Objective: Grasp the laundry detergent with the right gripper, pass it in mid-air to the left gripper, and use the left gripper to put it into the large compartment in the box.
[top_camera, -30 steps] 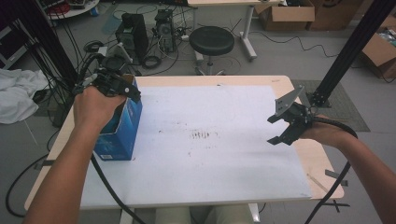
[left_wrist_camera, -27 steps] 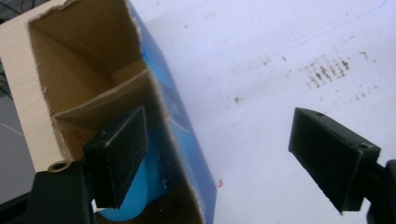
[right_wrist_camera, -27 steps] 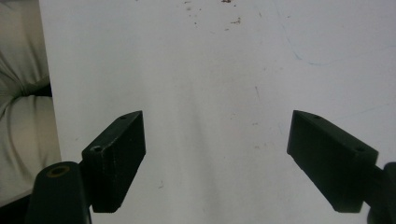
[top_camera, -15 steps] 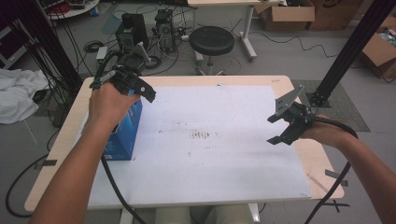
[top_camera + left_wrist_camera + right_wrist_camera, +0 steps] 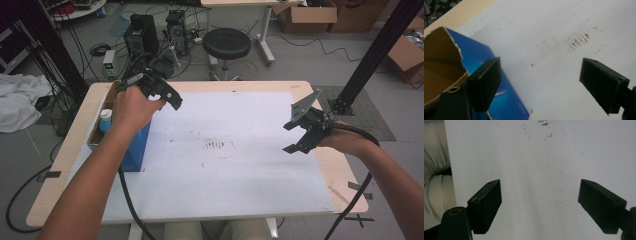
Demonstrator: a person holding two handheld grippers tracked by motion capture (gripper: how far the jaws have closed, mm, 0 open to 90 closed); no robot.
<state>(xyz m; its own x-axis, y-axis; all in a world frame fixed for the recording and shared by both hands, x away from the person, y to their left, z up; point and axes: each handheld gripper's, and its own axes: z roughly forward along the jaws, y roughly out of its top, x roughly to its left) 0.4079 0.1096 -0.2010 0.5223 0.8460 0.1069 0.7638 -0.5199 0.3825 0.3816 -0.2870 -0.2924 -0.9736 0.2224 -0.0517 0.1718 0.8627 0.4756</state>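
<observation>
An open blue carton [image 5: 134, 147] with a brown inside stands at the left of the table, and a blue-capped bottle [image 5: 105, 114] sits in it. My left gripper [image 5: 167, 95] hovers beside the carton's far right corner. Its jaws stand wide and have just been closing a little, with nothing between them. In the left gripper view the carton [image 5: 499, 92] lies under the left jaw of that gripper [image 5: 541, 72]. My right gripper [image 5: 293, 136] is open and empty over the right side of the white sheet [image 5: 235, 170], and the right gripper view shows it [image 5: 540, 192] over bare sheet.
Brown smudges [image 5: 217, 145] mark the middle of the sheet. The wooden table edge [image 5: 75, 155] runs along the left. Behind the table are a black stool [image 5: 226, 42], computer cases [image 5: 140, 30] and cables. A black frame post [image 5: 380, 55] rises at the right.
My left hand has lifted off the carton's top and moved toward the far right, over the sheet's edge. The right gripper has stayed put.
</observation>
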